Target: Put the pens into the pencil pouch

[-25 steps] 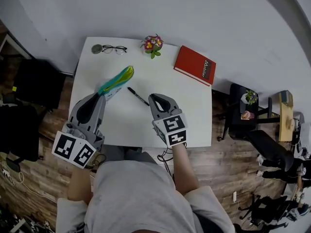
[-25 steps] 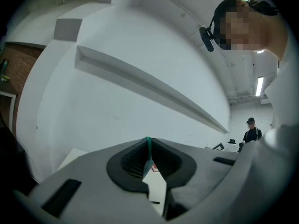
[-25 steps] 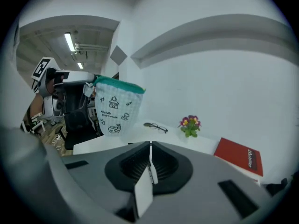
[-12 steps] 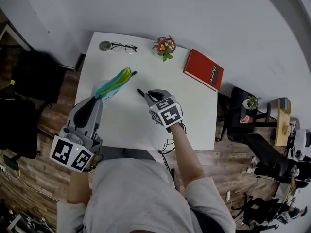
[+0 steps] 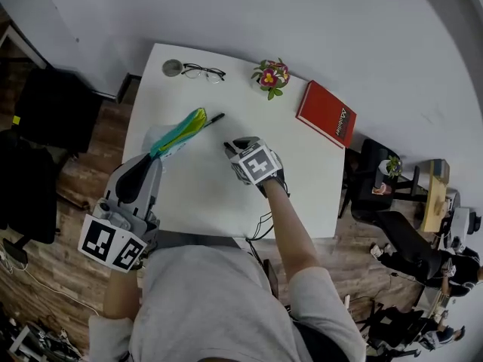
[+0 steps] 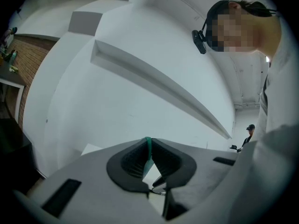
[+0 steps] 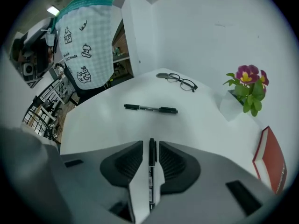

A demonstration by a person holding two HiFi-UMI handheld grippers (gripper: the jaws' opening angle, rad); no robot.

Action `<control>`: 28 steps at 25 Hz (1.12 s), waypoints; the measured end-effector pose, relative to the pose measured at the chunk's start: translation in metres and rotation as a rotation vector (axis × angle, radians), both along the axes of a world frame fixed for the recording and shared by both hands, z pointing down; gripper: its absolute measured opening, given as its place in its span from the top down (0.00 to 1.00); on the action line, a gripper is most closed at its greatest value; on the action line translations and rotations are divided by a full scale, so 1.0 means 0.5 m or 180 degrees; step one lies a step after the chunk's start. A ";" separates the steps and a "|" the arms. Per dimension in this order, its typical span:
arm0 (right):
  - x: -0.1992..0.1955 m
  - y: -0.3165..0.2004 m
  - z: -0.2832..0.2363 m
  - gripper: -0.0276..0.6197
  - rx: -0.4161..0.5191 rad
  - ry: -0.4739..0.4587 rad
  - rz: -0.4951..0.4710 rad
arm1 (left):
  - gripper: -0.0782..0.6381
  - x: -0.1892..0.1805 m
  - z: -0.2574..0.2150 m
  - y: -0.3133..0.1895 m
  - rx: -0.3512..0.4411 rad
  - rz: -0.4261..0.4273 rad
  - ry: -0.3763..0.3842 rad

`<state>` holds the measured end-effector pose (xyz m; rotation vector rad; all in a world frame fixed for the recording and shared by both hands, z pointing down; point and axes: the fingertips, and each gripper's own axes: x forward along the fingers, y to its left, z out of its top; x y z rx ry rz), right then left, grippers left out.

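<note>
A teal and yellow pencil pouch (image 5: 179,130) hangs in the air over the left of the white table (image 5: 204,194), with my left gripper (image 5: 155,151) shut on its edge. That teal edge shows pinched between the pads (image 6: 148,148). Seen from the right gripper view, the pouch (image 7: 88,45) is white checked cloth with small drawings. My right gripper (image 5: 230,148) points steeply down at mid-table. One black pen (image 7: 151,171) lies lengthwise between its jaws, a thin gap showing on each side. A second black pen (image 5: 213,118) (image 7: 150,108) lies farther back, near the pouch's tip.
At the table's back edge lie eyeglasses (image 5: 202,72) beside a small round grey object (image 5: 172,67), then a potted flower (image 5: 272,75). A red book (image 5: 326,124) lies at the back right. Chairs and wooden floor surround the table.
My right gripper has gone forward and down, tipping onto the nearer pen so that it now straddles it. The left gripper with the pouch has shifted slightly.
</note>
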<state>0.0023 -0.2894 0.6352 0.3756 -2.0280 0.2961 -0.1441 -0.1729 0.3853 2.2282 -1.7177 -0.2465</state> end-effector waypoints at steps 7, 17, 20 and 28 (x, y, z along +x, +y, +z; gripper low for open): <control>-0.010 -0.011 0.056 0.77 -0.0188 0.0260 -0.0040 | 0.83 -0.023 0.021 -0.009 -0.0077 0.0007 0.0032; -0.016 -0.024 0.034 0.85 -0.0104 -0.0029 0.0245 | 0.83 -0.025 0.025 -0.030 -0.0081 0.0120 0.0087; -0.020 -0.032 -0.009 0.85 -0.0021 -0.0438 0.0584 | 0.83 -0.017 0.022 -0.040 -0.0061 0.0182 0.0094; 0.005 -0.052 -0.182 0.85 0.0680 -0.1295 0.1101 | 0.83 0.044 0.005 -0.074 0.0028 0.0520 0.0110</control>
